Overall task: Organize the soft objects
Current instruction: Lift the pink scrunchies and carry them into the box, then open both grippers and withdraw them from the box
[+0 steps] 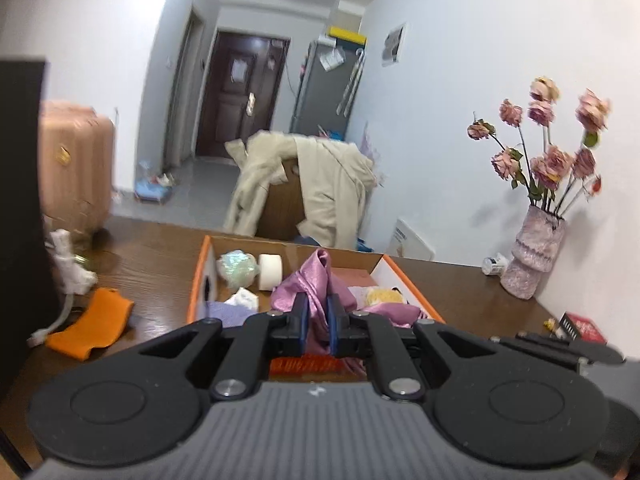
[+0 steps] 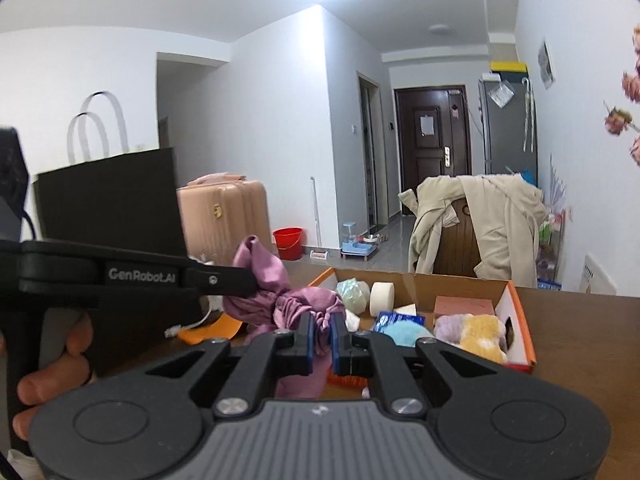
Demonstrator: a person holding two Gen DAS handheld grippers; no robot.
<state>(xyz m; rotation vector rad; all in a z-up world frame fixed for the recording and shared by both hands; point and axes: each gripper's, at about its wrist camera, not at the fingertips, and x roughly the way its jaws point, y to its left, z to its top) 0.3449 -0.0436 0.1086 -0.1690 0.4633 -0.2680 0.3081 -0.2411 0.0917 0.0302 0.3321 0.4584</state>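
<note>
On a wooden tabletop (image 1: 160,256), an orange-rimmed cardboard box (image 2: 520,312) held soft items while a mauve satin cloth (image 2: 280,300) hung above its near edge, stretched left to right between two handheld tools. The left tool (image 1: 318,316) and right tool (image 2: 322,340), both angled slightly downward, were each clamped on the cloth.

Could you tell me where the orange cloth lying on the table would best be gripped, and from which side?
Pinch the orange cloth at its raised, curled near edge, coming from above and from the box side. It lies limp on the table, so only that lifted fold offers purchase.
</note>
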